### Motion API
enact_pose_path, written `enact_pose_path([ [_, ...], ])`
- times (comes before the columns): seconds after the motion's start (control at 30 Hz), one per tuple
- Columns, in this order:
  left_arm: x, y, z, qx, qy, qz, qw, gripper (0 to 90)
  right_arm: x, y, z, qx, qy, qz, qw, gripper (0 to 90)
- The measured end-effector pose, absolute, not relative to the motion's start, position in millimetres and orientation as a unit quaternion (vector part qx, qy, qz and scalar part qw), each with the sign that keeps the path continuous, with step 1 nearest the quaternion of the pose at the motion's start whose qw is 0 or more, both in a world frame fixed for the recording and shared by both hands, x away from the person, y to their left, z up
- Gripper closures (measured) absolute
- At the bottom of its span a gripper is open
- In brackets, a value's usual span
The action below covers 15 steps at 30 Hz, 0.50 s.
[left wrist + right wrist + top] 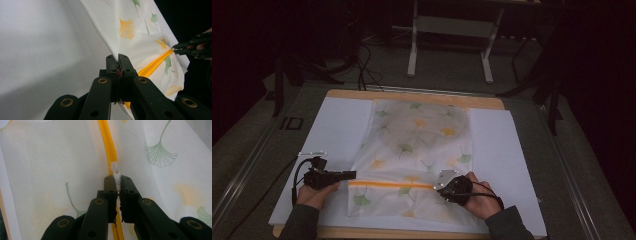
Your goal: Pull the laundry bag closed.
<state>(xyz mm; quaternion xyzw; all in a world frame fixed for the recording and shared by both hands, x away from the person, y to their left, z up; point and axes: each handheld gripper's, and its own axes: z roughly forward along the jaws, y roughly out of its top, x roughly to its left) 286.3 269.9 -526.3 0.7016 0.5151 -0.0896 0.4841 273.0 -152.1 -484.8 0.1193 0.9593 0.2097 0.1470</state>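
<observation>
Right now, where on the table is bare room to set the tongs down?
Free: the white sheet left of the mesh bag, and the strip right of it. Crowded: the near edge, where the left tongs pinch the bag's corner and the right tongs hold the zipper pull on the orange zipper.

one mesh bag (417,150), two grippers (347,175), one table (337,130)

I see the bag (417,150) lying mid-table (337,130), my left gripper (346,175) and right gripper (443,189) at its zipper's (389,184) ends.
</observation>
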Motion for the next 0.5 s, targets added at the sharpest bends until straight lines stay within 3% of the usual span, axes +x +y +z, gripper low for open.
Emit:
enact_pose_path([
  [0.5, 286, 270, -526, 0.703, 0.515, -0.088, 0.483, 88.9, 273, -169, -485, 0.135, 0.958, 0.207, 0.149, 84.8],
])
